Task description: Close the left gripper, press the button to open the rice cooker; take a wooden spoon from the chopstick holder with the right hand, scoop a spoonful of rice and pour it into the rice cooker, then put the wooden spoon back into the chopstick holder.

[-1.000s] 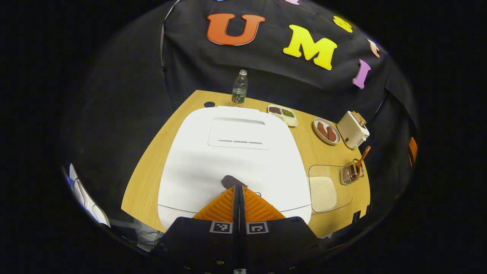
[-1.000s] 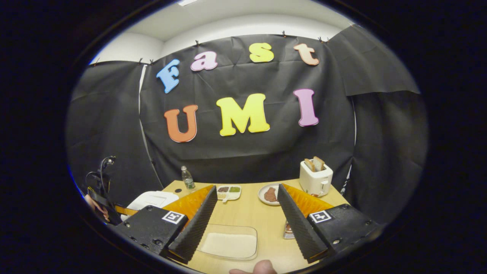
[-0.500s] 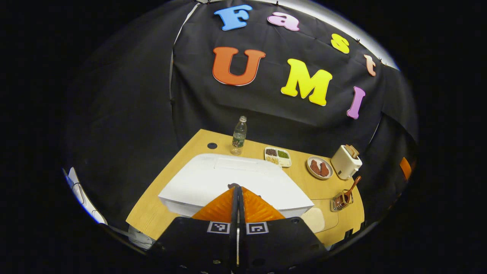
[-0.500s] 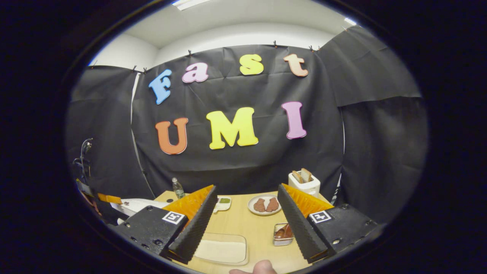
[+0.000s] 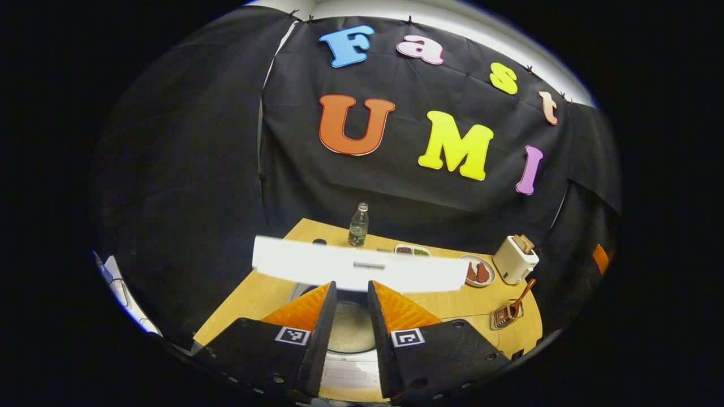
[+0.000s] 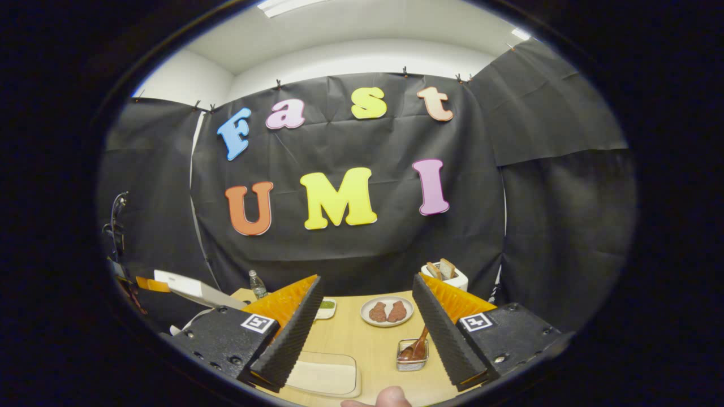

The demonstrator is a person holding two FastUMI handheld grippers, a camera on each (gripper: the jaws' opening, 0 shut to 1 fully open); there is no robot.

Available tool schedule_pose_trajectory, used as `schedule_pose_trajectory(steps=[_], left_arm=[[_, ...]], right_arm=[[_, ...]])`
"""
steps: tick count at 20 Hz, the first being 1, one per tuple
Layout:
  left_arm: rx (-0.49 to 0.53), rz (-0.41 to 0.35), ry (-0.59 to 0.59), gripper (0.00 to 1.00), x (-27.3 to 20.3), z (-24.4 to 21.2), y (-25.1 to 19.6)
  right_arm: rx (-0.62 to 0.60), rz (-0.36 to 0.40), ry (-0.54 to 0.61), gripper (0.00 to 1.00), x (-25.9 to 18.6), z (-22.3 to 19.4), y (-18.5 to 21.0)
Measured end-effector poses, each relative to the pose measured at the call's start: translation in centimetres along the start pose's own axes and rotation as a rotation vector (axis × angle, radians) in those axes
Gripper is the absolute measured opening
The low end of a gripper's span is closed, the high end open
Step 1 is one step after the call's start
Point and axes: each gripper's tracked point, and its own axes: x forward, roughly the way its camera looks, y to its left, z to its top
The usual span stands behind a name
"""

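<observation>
Raised lid [image 5: 362, 270] over open pot [image 5: 350, 325]

Black cloth wall [image 6: 350, 249] behind a wooden table [image 6: 367, 339], white ceiling [image 6: 350, 34] above.

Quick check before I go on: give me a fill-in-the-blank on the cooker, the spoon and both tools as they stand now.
1. The rice cooker's lid is ____, with the inner pot showing beneath it.
2. The wooden spoon stands in the wire ____ on the table.
3. The right tool is ____ and holds nothing.
4. The left tool has its fingers slightly ____.

Missing words: open; holder; open; apart
</observation>
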Motion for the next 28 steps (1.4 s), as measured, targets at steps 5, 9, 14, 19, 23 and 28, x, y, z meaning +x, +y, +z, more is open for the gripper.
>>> schedule_pose_trajectory(steps=[5, 9, 14, 19, 23, 28], left_arm=[[0.024, 0.011, -0.112, 0.89, -1.4, 2.3, -0.8], [0.032, 0.035, -0.193, 0.95, -2.6, 3.7, -1.1], [0.038, 0.061, -0.271, 0.95, -3.6, 5.3, -2.1], [0.083, 0.076, -0.301, 0.94, -3.4, 6.0, -4.2], [0.103, 0.092, -0.315, 0.94, -2.7, 7.1, -5.9], [0.102, 0.156, -0.309, 0.94, -1.9, 7.8, -5.9]], right_arm=[[-0.003, -0.021, 0.006, 1.00, 0.1, -0.3, -2.1], [0.004, -0.041, 0.032, 1.00, 0.5, -1.0, -4.6], [0.024, -0.060, 0.129, 1.00, 1.5, -4.3, -8.1], [0.094, -0.059, 0.266, 1.00, 3.9, -8.9, -11.7], [0.181, -0.029, 0.367, 1.00, 7.5, -13.3, -13.4], [0.238, 0.026, 0.481, 1.00, 13.2, -19.1, -14.3]])
